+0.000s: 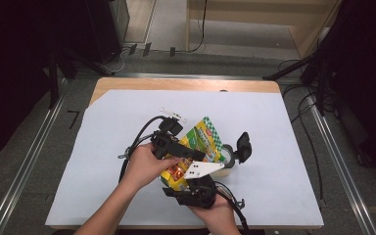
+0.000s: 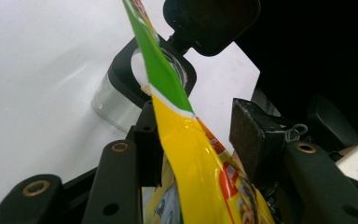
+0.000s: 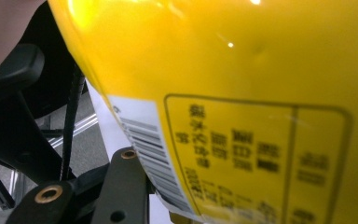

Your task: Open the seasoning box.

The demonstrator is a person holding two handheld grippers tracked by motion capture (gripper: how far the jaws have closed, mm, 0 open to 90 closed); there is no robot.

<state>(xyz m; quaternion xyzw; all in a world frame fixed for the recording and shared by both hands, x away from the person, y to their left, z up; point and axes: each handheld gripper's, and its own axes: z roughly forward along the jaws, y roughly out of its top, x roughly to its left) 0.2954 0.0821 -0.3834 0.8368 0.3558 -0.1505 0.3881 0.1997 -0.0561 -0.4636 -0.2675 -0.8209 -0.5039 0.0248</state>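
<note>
Fingers of the left gripper point(image 2: 193, 140) stand apart astride the yellow-green pouch point(image 1: 196, 149), one pad point(image 2: 251, 135) clear of it; right gripper point(image 1: 192, 192) grip indeterminate; pouch tilted over the clear jar point(image 2: 121, 100), near centre of the white-covered bench point(image 1: 274, 147).

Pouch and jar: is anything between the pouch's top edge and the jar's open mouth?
Nothing visible. The pouch tilts its green top right over the jar mouth, and the flip lid stands swung back, clear of the opening.
</note>
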